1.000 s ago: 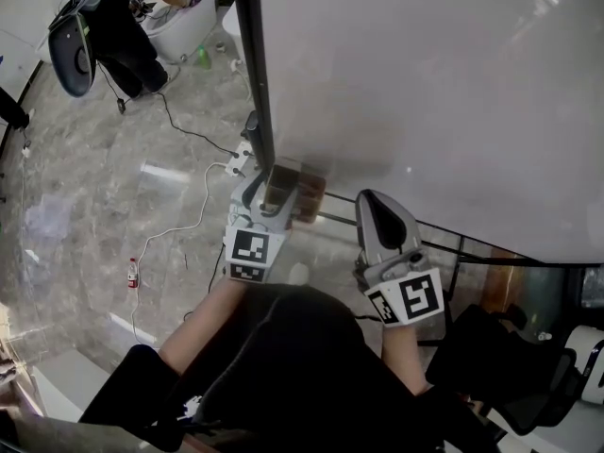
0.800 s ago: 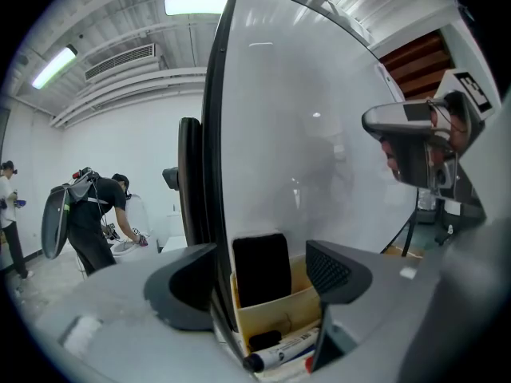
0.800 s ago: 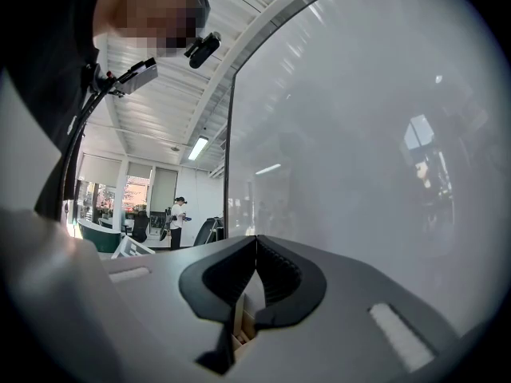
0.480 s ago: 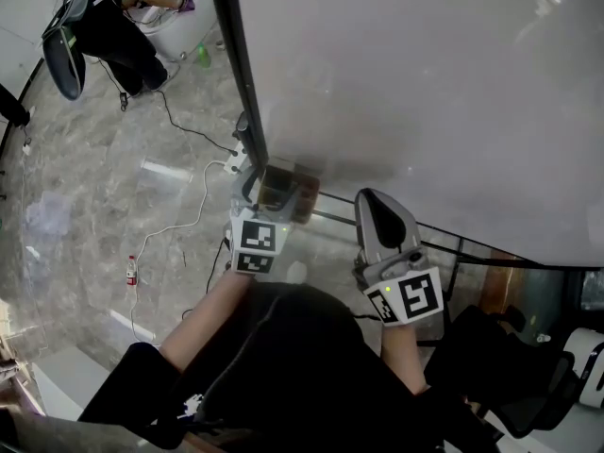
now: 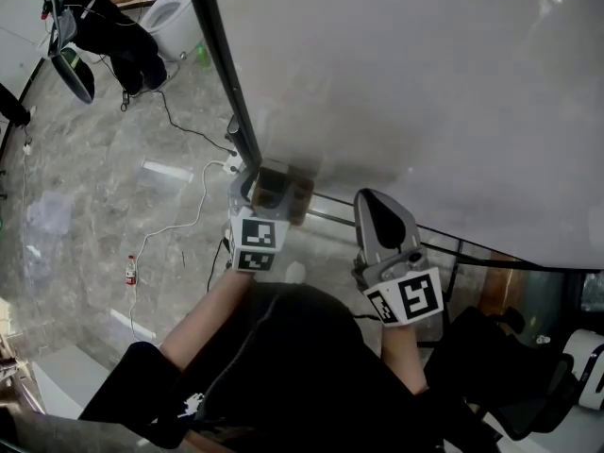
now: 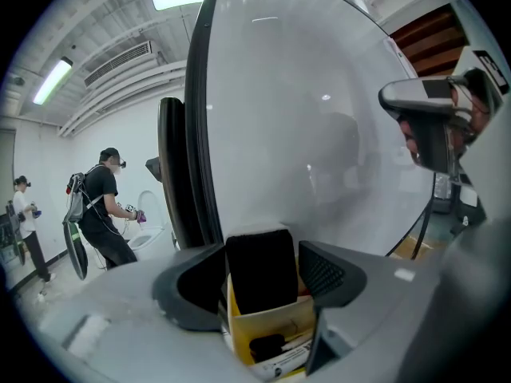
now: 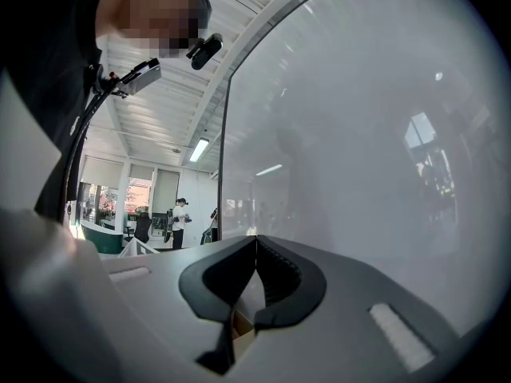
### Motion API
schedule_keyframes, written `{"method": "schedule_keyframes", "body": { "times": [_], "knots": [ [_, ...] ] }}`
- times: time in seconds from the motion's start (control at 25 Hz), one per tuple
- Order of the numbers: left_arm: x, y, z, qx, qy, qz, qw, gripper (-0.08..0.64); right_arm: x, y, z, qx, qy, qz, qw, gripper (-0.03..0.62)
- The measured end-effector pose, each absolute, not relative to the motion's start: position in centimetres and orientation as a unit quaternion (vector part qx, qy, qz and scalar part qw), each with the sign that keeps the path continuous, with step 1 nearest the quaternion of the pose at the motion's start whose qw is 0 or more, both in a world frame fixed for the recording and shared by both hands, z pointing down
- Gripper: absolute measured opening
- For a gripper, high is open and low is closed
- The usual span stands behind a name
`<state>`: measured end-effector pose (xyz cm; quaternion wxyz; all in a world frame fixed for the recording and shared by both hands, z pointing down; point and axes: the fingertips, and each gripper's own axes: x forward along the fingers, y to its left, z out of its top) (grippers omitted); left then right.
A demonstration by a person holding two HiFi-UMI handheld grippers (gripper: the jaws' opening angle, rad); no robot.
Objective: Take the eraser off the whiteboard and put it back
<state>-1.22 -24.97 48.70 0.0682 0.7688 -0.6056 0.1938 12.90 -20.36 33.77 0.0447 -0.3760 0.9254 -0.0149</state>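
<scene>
The black eraser (image 6: pixel 259 266) stands upright in a yellow cardboard box (image 6: pixel 267 325) that also holds markers, at the foot of the whiteboard (image 5: pixel 425 83). My left gripper (image 6: pixel 263 263) straddles the eraser and its jaws are closing. The left pad lies close along the eraser's side, while a gap shows at the right pad. From the head view the left gripper (image 5: pixel 269 189) sits over the box (image 5: pixel 300 196) by the board's black edge post (image 5: pixel 222 74). My right gripper (image 5: pixel 379 206) is shut and empty, held level just in front of the whiteboard (image 7: pixel 359 134).
A person (image 5: pixel 104 17) works at the far upper left by a white stand. White cables (image 5: pixel 179 225) and a small bottle (image 5: pixel 132 272) lie on the marble floor. A dark chair (image 5: pixel 510 366) stands at the lower right, behind the board's black base rails (image 5: pixel 472 253).
The left gripper has shifted slightly toward the board's lower corner and tipped down over the box. The right gripper has stayed where it was.
</scene>
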Motion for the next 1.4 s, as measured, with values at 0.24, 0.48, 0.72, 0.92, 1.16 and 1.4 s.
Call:
{"method": "schedule_keyframes", "body": {
  "times": [0.24, 0.48, 0.72, 0.92, 1.16, 1.4],
  "knots": [
    [-1.6, -25.2, 48.8, 0.764, -0.611, 0.198, 0.066, 0.272, 13.0, -20.7, 33.7, -0.375, 0.926, -0.014, 0.048, 0.011],
    [-1.4, -24.9, 48.2, 0.769, -0.609, 0.185, 0.065, 0.262, 12.9, -20.4, 33.7, -0.373, 0.926, -0.013, 0.050, 0.011],
    [-1.2, -24.3, 46.7, 0.777, -0.605, 0.166, 0.050, 0.260, 12.4, -20.2, 33.5, -0.373, 0.926, -0.012, 0.052, 0.011],
    [-0.9, -23.8, 45.5, 0.787, -0.598, 0.152, 0.032, 0.259, 11.4, -19.8, 33.3, -0.370, 0.927, -0.009, 0.052, 0.009],
    [-1.0, -23.3, 43.3, 0.799, -0.591, 0.116, 0.012, 0.256, 10.6, -19.3, 33.2, -0.375, 0.926, -0.006, 0.051, 0.011],
    [-0.9, -22.4, 41.0, 0.811, -0.580, 0.080, 0.011, 0.256, 9.9, -18.6, 32.9, -0.383, 0.922, -0.002, 0.053, 0.011]
  ]
}}
